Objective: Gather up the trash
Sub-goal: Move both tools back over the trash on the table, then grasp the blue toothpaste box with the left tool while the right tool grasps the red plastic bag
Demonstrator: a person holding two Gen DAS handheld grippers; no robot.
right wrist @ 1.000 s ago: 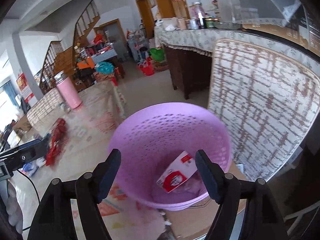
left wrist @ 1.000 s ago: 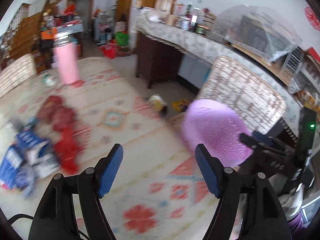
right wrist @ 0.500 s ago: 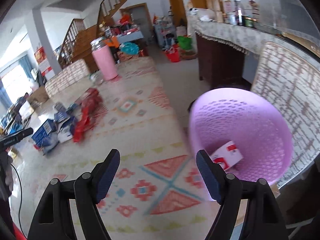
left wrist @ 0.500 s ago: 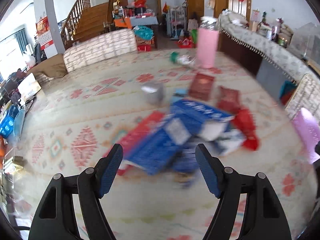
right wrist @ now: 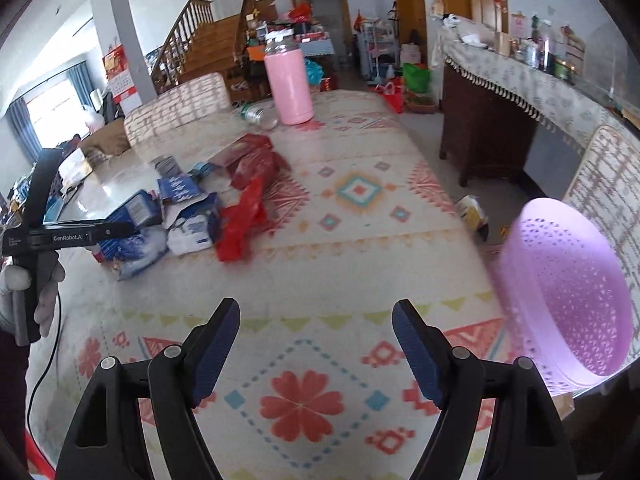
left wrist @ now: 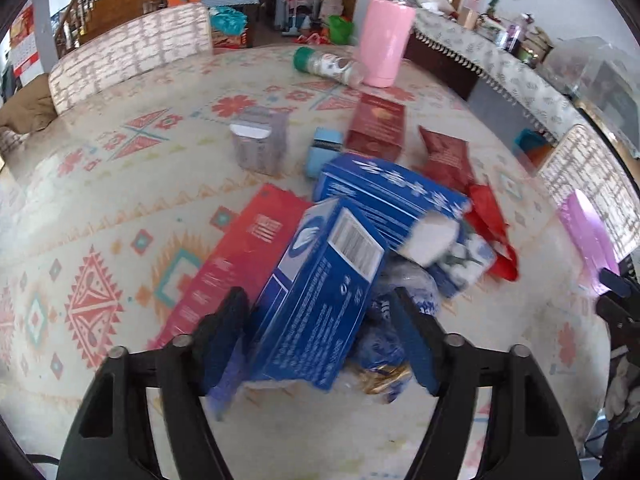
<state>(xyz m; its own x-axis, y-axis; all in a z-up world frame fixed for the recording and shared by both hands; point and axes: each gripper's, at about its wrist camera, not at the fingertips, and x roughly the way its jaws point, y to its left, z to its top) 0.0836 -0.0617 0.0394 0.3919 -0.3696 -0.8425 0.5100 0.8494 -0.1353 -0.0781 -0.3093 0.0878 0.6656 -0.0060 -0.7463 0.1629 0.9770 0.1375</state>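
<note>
Two claws hover over a wide worktop (right wrist: 360, 240) covered in a cream cloth patterned with red flowers, orange diamonds and teal squares. The room behind is cluttered: a wooden staircase (right wrist: 208, 40), a checked chair back (left wrist: 132, 48) and a long sideboard (right wrist: 520, 80) draped in fringed fabric. The trash lies heaped on the worktop's left half: flattened cardboard cartons, crumpled red wrappers (right wrist: 244, 220) and soft plastic bags. The left claw (left wrist: 320, 336) has just been closing around a glossy blue carton (left wrist: 320, 300) with a barcode, which sits tilted between its blue pads; whether the pads press on it I cannot tell. Beside that carton lies a long red box (left wrist: 236, 264). A tall, smooth pink tumbler (left wrist: 384, 36) stands upright at the far edge. The right claw (right wrist: 316, 344) is released and empty, above bare cloth. A perforated lilac plastic basket (right wrist: 568, 292) sits off the worktop's right edge.
</note>
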